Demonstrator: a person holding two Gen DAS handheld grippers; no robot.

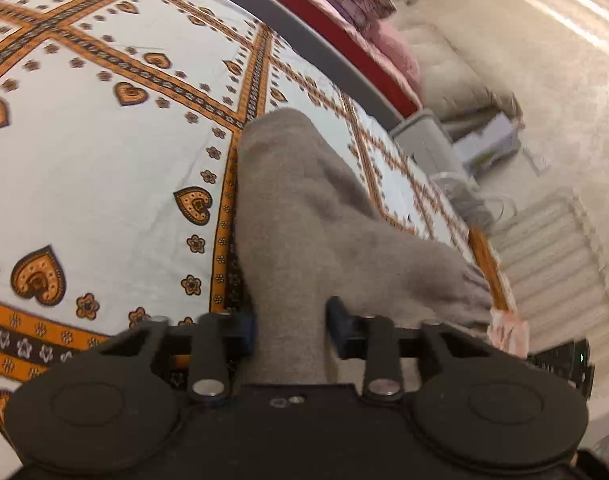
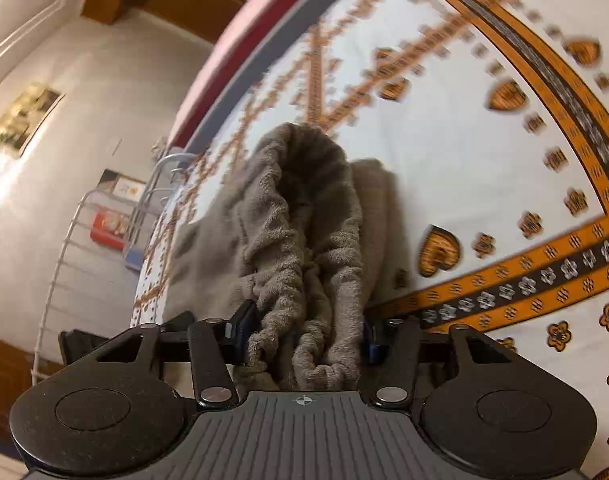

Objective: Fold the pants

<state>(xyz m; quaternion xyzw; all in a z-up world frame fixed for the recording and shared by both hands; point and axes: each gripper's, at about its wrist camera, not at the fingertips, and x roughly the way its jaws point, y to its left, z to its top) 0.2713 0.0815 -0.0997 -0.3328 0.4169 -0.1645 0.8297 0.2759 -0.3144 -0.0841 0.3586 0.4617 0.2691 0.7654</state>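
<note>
Grey pants run long from bottom middle up frame. Left gripper pinches leg end. Right gripper pinches bunched waistband.

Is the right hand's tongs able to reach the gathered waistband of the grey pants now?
Probably yes: the waistband already sits between the right tongs, and nothing is in the way. Whether they are pressing on it yet is unclear.
</note>
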